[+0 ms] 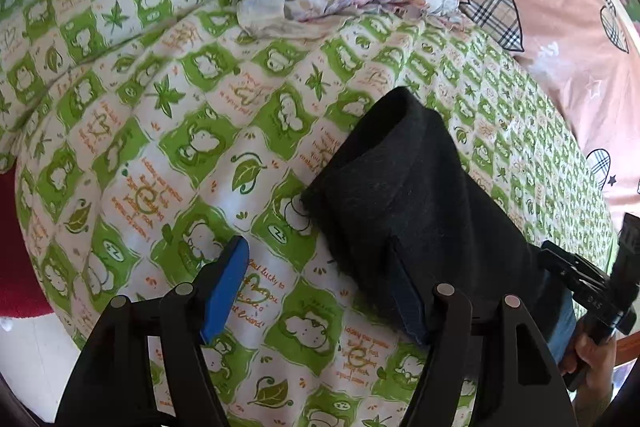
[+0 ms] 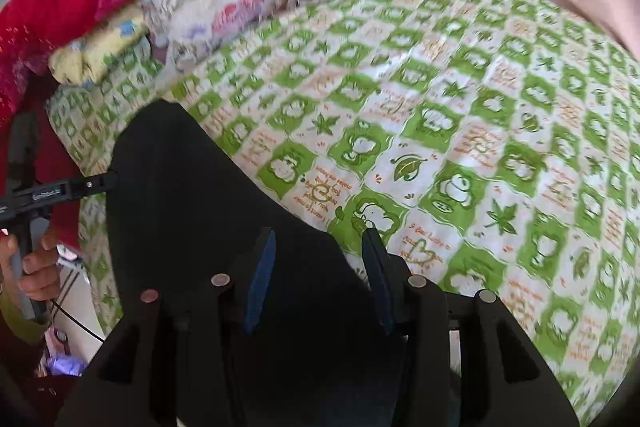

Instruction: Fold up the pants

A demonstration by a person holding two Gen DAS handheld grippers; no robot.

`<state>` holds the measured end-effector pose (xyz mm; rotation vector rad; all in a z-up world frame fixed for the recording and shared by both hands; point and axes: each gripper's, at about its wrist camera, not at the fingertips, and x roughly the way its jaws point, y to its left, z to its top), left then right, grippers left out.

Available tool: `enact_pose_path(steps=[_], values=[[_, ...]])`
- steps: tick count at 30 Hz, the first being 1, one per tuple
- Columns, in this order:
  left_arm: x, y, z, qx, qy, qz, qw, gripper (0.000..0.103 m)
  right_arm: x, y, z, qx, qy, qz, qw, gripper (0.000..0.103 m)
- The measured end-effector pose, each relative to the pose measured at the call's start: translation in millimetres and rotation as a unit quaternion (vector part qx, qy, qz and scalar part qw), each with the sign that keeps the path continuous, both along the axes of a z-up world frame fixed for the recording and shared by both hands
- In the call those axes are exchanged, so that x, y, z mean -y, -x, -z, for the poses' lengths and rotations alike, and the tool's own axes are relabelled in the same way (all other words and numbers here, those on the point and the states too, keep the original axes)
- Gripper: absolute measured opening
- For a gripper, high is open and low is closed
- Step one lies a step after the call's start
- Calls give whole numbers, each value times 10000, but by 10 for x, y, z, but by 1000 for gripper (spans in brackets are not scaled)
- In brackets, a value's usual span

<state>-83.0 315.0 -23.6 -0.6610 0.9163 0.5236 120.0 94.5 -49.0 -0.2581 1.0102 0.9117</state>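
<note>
My left hand-held gripper (image 1: 320,287) tilts steeply down, jaws apart, gripping nothing, lower centre. My right hand-held gripper (image 2: 318,279), lower centre, is clamped on the black pants (image 1: 416,203) lying across the green-patterned bed (image 1: 192,147).

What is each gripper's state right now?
Left gripper: open, gripping nothing.
Right gripper: closed on the black pants.
</note>
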Motion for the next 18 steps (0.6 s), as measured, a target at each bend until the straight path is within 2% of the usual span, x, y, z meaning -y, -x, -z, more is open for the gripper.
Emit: enact_pose_path(steps=[3,4,5,7,8,10,11,15,18], values=[[-24,-92,62,-4,117,112,9999,69,-69,-65,122,-331,65,-238,9991,44],[-25,-127,74,17,126,143,9998,69,-95,-65,145,-397,70,-349,9986,38],[-20,-175,86,37,122,192,9997,69,-113,-43,137,-363,79,-412,9985,24],[2,-284,119,84,73,319,9994,57,-135,-22,86,-210,164,-443,9987,16],[13,-337,135,128,73,389,9991,43,-132,-25,53,-198,129,-463,9986,15],[47,-395,84,290,108,431,9986,25,-102,-29,-35,-117,62,-488,9987,14],[64,-383,23,419,147,477,9979,19,-75,-23,-97,-87,-22,-493,9987,13],[212,-134,-484,1300,129,755,9886,18,38,19,-378,140,-370,-413,9984,10],[262,34,-726,1676,-36,925,9815,18,67,-13,-431,437,-415,-184,9980,9]])
